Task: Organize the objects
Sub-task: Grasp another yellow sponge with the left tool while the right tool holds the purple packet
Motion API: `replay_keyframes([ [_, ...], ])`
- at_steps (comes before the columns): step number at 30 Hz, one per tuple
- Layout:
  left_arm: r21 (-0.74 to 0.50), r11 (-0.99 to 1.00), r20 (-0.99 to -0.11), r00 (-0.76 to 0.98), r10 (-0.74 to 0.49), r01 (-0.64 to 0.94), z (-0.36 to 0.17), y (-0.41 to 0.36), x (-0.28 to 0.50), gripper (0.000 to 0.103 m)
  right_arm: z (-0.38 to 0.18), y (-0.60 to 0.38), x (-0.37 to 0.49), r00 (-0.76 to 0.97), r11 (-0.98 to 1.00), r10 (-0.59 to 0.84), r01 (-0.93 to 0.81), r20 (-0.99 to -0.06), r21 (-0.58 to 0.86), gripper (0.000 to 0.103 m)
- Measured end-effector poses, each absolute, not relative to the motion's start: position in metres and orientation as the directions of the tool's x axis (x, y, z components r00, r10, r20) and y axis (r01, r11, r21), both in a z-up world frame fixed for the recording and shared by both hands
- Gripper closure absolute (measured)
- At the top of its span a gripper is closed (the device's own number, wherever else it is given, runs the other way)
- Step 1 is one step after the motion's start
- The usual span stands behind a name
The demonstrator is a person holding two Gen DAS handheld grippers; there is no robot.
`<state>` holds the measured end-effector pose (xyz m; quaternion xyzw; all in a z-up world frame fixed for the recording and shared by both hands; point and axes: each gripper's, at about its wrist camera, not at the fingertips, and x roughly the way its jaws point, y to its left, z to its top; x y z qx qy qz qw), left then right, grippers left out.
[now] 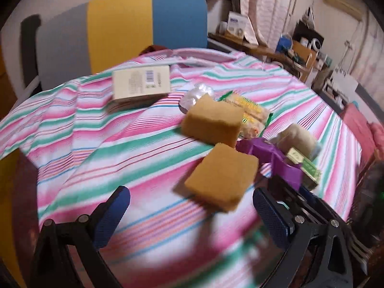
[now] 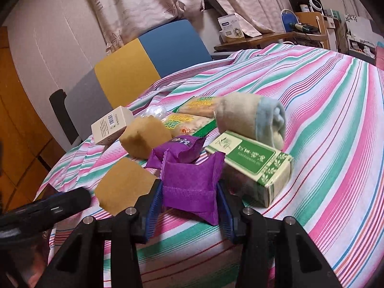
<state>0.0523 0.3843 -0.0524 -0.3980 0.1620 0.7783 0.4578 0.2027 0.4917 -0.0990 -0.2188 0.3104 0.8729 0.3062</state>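
Objects lie clustered on a striped cloth [image 1: 96, 129]. My left gripper [image 1: 190, 212] is open and empty, just short of a flat brown sponge [image 1: 220, 175]; a second sponge [image 1: 212, 121] lies beyond it. My right gripper [image 2: 189, 199] is shut on a purple snack packet [image 2: 192, 184], with another purple packet [image 2: 178, 148] behind. Near it are a green box [image 2: 252, 163], a rolled beige towel [image 2: 249, 120], yellow-green snack packs [image 2: 189, 117], a cream box [image 2: 110, 124] and a crinkled clear wrapper [image 2: 156, 111]. The right gripper also shows in the left wrist view [image 1: 295, 192].
A chair with grey, yellow and blue back panels [image 1: 144, 26] stands behind the table. A cluttered wooden shelf [image 2: 276, 36] and curtains [image 2: 148, 2] are at the back. The table's left edge [image 2: 48, 175] drops off beside the sponges.
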Motion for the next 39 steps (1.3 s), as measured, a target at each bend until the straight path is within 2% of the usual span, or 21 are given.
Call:
replay_keyframes([
  [4,-0.121,-0.507,-0.796,-0.221,0.563,-0.854,-0.069,0.402,0.044,0.000,-0.100,0.492,0.203,-0.719,-0.616,0.400,-0.670,-0.569,0.414,0.059],
  [9,-0.156,-0.464,-0.748,-0.203,0.632,-0.872,-0.072,0.398,0.045,0.001,-0.100,0.492,0.205,-0.725,-0.612,0.398,-0.666,-0.562,0.427,0.059],
  [16,-0.088,-0.431,-0.749,-0.225,0.623,-0.898,-0.076,0.402,0.053,0.002,-0.101,0.494,0.215,-0.721,-0.571,0.430,-0.683,-0.543,0.455,0.059],
  [19,-0.057,-0.418,-0.740,-0.243,0.627,-0.906,-0.077,0.405,0.057,0.007,-0.101,0.495,0.215,-0.719,-0.569,0.431,-0.686,-0.546,0.454,0.059],
  [22,-0.061,-0.394,-0.732,-0.227,0.642,-0.917,-0.080,0.404,0.059,0.019,-0.101,0.494,0.214,-0.714,-0.570,0.433,-0.689,-0.550,0.447,0.059],
  [24,-0.045,-0.368,-0.715,-0.227,0.661,-0.929,-0.079,0.400,0.066,0.036,-0.101,0.494,0.214,-0.715,-0.571,0.432,-0.689,-0.550,0.447,0.059],
  [26,-0.006,-0.336,-0.697,-0.237,0.677,-0.942,-0.076,0.398,0.078,0.046,-0.101,0.494,0.214,-0.713,-0.571,0.433,-0.690,-0.552,0.444,0.059],
  [29,0.081,-0.335,-0.675,-0.299,0.674,-0.939,-0.076,0.394,0.092,0.048,-0.101,0.494,0.214,-0.709,-0.572,0.434,-0.693,-0.555,0.438,0.059],
  [31,0.091,-0.350,-0.664,-0.319,0.676,-0.932,-0.075,0.390,0.094,0.048,-0.101,0.494,0.214,-0.708,-0.573,0.434,-0.694,-0.557,0.437,0.059],
  [39,-0.057,-0.503,-0.646,-0.352,0.678,-0.863,-0.072,0.344,0.077,0.048,-0.101,0.494,0.213,-0.701,-0.574,0.437,-0.700,-0.564,0.426,0.058],
])
